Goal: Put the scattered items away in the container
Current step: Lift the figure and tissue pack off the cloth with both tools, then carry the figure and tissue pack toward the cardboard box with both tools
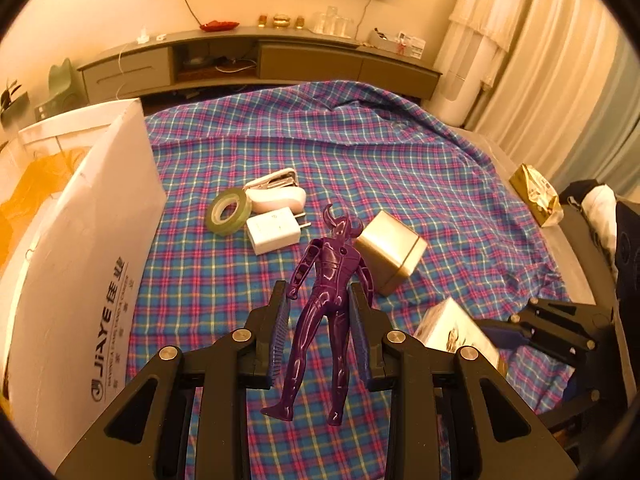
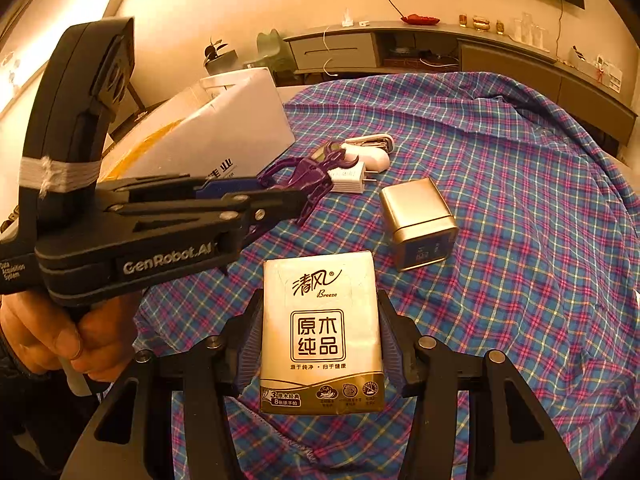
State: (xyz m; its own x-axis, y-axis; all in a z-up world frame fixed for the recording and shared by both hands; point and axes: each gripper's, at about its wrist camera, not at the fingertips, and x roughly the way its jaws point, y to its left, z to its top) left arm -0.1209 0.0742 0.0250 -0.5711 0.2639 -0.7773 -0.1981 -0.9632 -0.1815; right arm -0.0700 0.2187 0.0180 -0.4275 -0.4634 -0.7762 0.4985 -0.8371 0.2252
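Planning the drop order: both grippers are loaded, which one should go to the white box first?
Left, probably. The left gripper holds the purple figure right beside the white box. The right gripper, clamped on the tissue pack, sits farther away, with the left one between it and the box.

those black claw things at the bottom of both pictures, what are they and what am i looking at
They are hand-held grippers, one in each of a person's hands, each with a camera looking along its fingers. The left hand-held gripper holds a purple toy figure. The right hand-held gripper holds a tissue pack; that view also shows the person's hand on the other tool. On the plaid cloth lie a tape roll, a stapler, a white charger and a gold tin. The white box at the left is probably the container.
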